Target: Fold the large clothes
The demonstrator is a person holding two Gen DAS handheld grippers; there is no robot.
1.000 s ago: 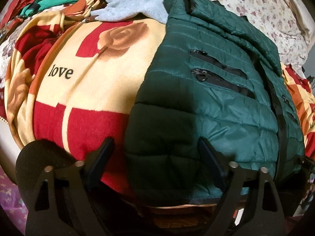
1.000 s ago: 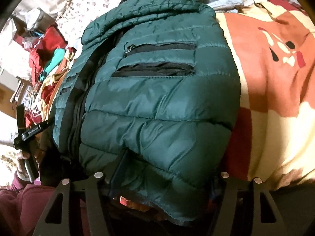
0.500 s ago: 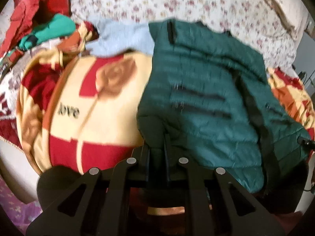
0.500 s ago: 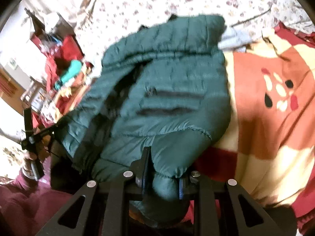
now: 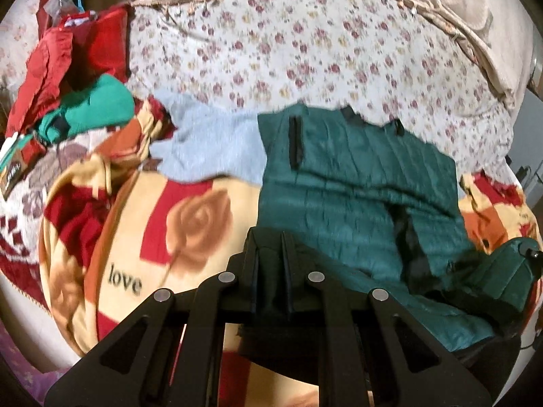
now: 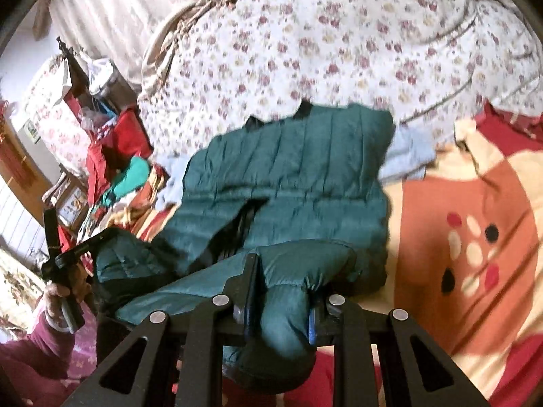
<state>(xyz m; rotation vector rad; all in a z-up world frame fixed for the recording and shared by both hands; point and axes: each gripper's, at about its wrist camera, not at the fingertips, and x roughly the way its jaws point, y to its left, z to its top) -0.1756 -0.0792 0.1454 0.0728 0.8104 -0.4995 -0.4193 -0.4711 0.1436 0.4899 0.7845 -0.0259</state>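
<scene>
Two grippers have the same green puffer jacket by its near hem, and everything ahead depends on the collar lying straight away from both of them.

From the left wrist, the left gripper (image 5: 271,264) has its jaws pinched together on the jacket's (image 5: 356,183) near left corner. The garment runs lengthwise away from it toward the floral sheet (image 5: 305,40), over the rose-print "love" blanket (image 5: 190,230), with a pale blue garment (image 5: 210,149) beside its far edge.

From the right wrist, the right gripper (image 6: 281,295) is clamped on a thick bunched fold of the near right hem. The picture is blurred, but the jacket (image 6: 305,162) seems lifted at the front, collar still resting far off. Neither hand looks nearer the collar, so I'd expect the hem to go forward over it.
</scene>
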